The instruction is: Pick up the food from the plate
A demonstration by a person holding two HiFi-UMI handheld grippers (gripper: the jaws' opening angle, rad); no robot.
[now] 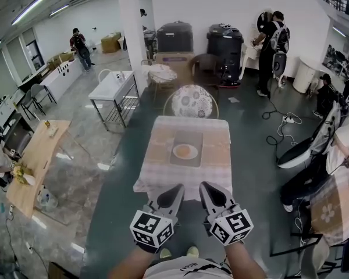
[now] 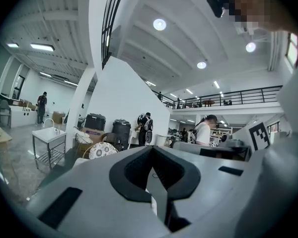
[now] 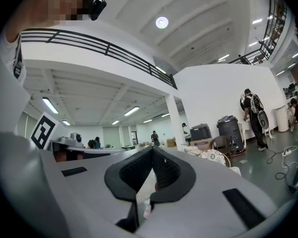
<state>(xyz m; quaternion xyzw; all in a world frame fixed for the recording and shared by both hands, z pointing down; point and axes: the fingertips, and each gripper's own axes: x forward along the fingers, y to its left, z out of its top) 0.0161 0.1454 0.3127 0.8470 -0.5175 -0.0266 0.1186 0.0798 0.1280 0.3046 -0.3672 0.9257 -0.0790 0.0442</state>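
White plate (image 1: 175, 151) bearing orange-toned food (image 1: 186, 151) sits on a dark mat (image 1: 186, 137) at the centre of the frame, in the middle of a worktop (image 1: 157, 170) draped with a pale checked cloth (image 1: 212, 173). Two grey hand-held grippers are held side by side at the lower centre of the head view, both aimed up the frame toward the plate and well short of it, their tips reaching only the near hem of the cloth. The left hand-held gripper (image 1: 177, 188) (image 2: 152, 148) has its jaws pressed together with nothing between them. The right hand-held gripper (image 1: 205, 186) (image 3: 152, 148) likewise has its jaws meeting at the tips and holds nothing. A round-backed chair (image 1: 192, 102) with a floral pattern stands at the far side of the worktop, just above it in the frame. A white metal table (image 1: 113, 89) occupies the upper left, and a long wooden table (image 1: 38, 153) runs along the left edge. At the upper right a person (image 1: 273, 36) stands facing the white wall, beside two tall black bins (image 1: 225, 48)
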